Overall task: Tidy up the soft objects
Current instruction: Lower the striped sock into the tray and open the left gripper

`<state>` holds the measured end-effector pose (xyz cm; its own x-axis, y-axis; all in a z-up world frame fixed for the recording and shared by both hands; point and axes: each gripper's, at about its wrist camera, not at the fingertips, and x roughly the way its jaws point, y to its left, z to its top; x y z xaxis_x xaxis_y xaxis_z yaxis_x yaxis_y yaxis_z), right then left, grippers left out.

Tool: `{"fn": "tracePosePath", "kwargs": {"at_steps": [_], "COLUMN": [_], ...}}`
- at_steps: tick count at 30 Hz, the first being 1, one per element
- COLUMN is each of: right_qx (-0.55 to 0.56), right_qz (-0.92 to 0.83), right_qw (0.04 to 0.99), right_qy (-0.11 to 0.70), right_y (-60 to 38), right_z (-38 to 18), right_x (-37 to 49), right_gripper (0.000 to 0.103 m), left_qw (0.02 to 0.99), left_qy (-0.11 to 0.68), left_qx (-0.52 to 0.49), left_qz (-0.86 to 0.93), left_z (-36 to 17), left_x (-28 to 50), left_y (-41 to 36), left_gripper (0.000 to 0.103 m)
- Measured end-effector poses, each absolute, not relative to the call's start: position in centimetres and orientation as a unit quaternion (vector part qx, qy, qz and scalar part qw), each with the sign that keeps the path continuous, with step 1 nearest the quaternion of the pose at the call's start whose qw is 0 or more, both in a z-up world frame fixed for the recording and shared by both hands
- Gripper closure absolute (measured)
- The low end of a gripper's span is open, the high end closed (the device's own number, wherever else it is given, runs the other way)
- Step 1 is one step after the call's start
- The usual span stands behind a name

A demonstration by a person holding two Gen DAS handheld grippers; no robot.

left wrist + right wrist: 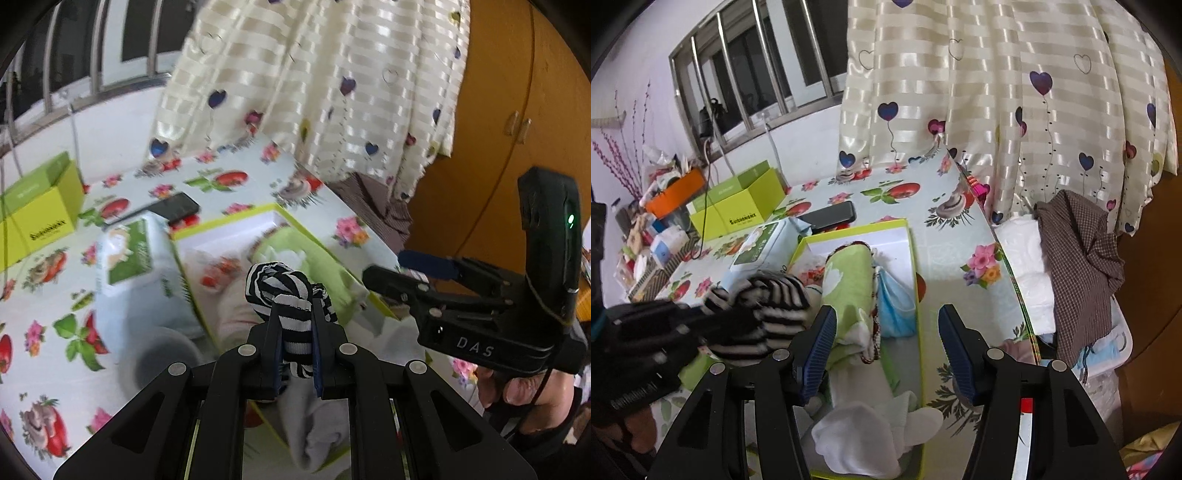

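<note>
Item: black-and-white striped sock (286,295), rolled and knotted, soft knit, long axis running forward along the fingers. Location: clamped between the closed jaws of the left gripper (295,332), hanging above the shallow lime-edged box (912,258) near the table's right edge. The box lies directly below and ahead of this gripper. Already in the box: a green rolled towel (846,280), a blue cloth (895,306), a white sock (871,439). The right gripper (886,350) stands open and empty over the box's near end.
</note>
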<state>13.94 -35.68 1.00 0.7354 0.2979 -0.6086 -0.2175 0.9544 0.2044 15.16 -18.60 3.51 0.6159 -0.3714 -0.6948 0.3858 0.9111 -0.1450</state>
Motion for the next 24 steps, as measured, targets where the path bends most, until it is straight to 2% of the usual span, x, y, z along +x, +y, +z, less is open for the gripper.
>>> {"fn": "tracePosePath", "kwargs": {"at_steps": [4,5,10,12,19,24], "right_qx": [0.062,0.062,0.06,0.056,0.041,0.028], "right_qz": [0.14,0.14,0.139,0.139,0.139,0.141], "right_qw": [0.928,0.928,0.928,0.928,0.93,0.929], "right_qy": [0.339,0.341,0.341,0.34,0.339,0.34], "right_y": [-35.8,-35.9,-35.9,-35.8,-35.4,-34.9], "right_z": [0.7,0.6,0.6,0.7,1.2,1.6], "right_x": [13.8,13.8,13.5,13.2,11.4,9.9], "right_gripper": [0.046,0.046,0.046,0.046,0.045,0.041], "left_qw": [0.881,0.879,0.881,0.884,0.888,0.895], "left_qy": [0.416,0.422,0.423,0.418,0.41,0.4], "left_qx": [0.019,0.023,0.026,0.023,0.019,0.017], "left_qz": [-0.222,-0.22,-0.21,-0.21,-0.209,-0.195], "left_z": [1.7,1.3,1.0,1.3,2.0,2.7], "left_x": [15.7,15.8,15.4,15.2,13.8,12.2], "left_y": [-19.8,-19.9,-19.8,-19.5,-18.9,-18.3], "left_gripper": [0.09,0.087,0.071,0.055,0.054,0.054]}}
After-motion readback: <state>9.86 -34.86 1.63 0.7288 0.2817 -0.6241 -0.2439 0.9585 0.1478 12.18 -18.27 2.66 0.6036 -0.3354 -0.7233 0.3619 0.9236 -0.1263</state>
